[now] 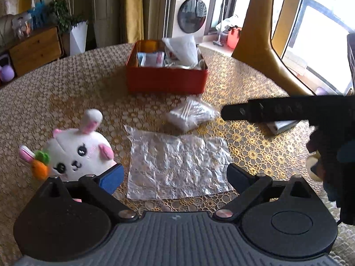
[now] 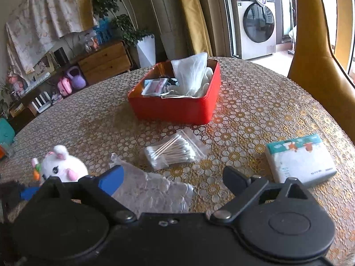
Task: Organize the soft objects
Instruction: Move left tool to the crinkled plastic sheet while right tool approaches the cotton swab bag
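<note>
A red box (image 1: 166,81) (image 2: 177,108) holding white bags and small packs stands at the far middle of the table. A bag of cotton swabs (image 1: 192,116) (image 2: 172,150) lies in front of it. A crumpled clear plastic bag (image 1: 175,166) (image 2: 153,190) lies nearest. A white plush rabbit (image 1: 77,150) (image 2: 63,166) with a carrot sits at the left. A tissue pack (image 2: 301,159) lies at the right. My left gripper (image 1: 175,177) is open and empty above the clear bag. My right gripper (image 2: 173,178) is open and empty, over the bag's right edge; its body shows in the left wrist view (image 1: 288,110).
The round table has a gold lace-pattern cloth (image 1: 66,102) (image 2: 266,110). A yellow chair back (image 1: 259,31) (image 2: 315,51) stands at the far right edge. A wooden cabinet (image 2: 104,61), plants and a washing machine (image 2: 257,22) are beyond the table.
</note>
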`<control>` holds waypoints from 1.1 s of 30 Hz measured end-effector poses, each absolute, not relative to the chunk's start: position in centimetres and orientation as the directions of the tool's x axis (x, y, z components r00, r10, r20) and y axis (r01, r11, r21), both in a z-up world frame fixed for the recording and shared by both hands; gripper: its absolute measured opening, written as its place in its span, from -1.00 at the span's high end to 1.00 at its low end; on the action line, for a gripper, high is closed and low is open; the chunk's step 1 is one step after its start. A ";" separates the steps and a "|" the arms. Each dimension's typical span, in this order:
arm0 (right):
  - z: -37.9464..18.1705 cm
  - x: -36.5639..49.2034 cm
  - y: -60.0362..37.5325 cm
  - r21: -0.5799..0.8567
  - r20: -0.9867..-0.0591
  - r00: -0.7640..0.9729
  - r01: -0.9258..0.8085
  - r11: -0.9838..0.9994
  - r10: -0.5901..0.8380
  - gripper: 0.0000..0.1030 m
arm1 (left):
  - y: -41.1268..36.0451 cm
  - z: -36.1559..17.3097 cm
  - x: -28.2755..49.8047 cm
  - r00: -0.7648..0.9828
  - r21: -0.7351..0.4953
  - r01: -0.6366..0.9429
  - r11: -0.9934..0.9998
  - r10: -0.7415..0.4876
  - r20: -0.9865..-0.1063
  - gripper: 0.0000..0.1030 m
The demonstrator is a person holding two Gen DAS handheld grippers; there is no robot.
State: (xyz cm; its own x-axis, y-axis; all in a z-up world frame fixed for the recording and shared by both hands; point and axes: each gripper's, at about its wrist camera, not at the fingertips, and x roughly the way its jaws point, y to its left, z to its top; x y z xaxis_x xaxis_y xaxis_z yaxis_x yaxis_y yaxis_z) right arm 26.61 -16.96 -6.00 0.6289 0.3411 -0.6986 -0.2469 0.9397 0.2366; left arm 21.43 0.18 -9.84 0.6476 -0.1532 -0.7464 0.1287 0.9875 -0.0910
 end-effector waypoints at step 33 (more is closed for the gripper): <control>-12.1 35.2 -12.4 0.159 -0.773 0.519 -0.399 0.903 0.365 -0.96 | -3.6 -17.2 25.6 0.634 0.010 0.115 0.993 -0.066 -0.770 -0.94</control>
State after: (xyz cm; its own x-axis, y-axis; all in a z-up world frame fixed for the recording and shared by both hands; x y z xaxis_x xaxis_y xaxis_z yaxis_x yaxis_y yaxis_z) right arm 35.19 -12.39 -12.12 0.5190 0.3651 -0.7729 -0.3986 0.9032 0.1590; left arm 25.57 -3.62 -17.17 0.6344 -0.0658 -0.7702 0.1147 0.9933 0.0097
